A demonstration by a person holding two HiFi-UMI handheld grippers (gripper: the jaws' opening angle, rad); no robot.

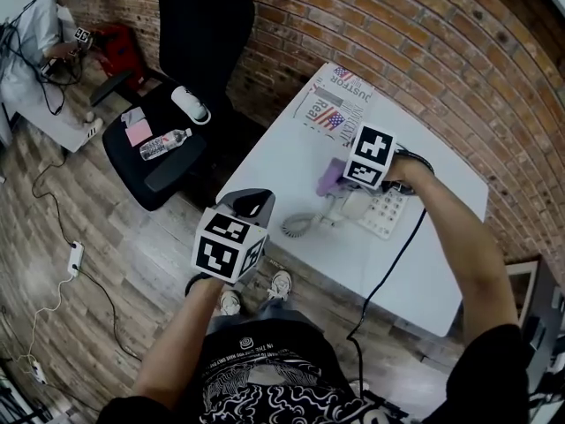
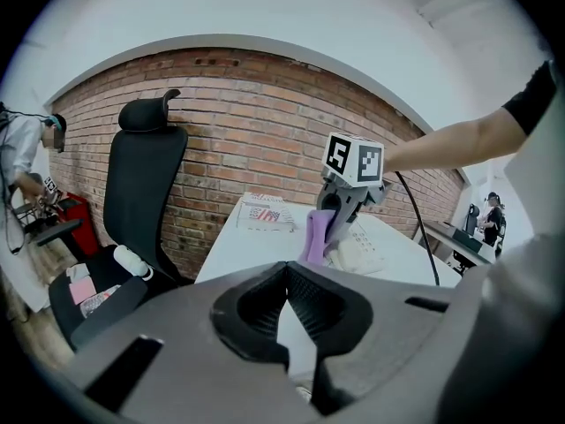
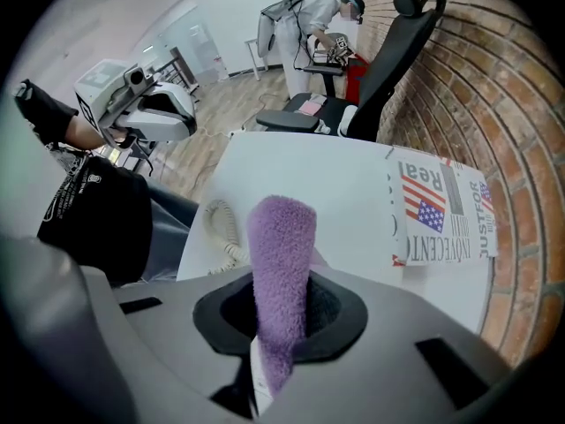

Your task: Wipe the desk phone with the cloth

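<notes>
Right gripper (image 3: 282,312) bites on a purple cloth (image 3: 281,246). The cloth is soft and fuzzy, rolled long and thin. In the right gripper view it sticks straight out between the jaws, and its long side points to 12 o'clock. In the head view it points from the gripper toward 8 o'clock, down at the desk phone (image 1: 375,208). Its end comes right to the phone. I cannot tell if they touch.

The phone is white and flat, with rows of buttons. It lies on the white desk (image 1: 282,162), and its curly cord (image 1: 298,226) loops out at 8 o'clock.

Left gripper (image 2: 287,303) is squeezed closed with nothing in it. It hangs off the desk, at 8 o'clock from the phone.

A printed paper (image 1: 337,109) with a flag on it lies flat at the desk corner, at 11 o'clock from the phone.

A black chair (image 1: 172,170) stands at 9 o'clock from the desk. On its seat lie a clear bottle (image 1: 165,143) on its side and a pink pad (image 1: 138,132).

A red brick wall (image 1: 397,42) runs behind the desk. The floor (image 1: 124,263) is wood.
</notes>
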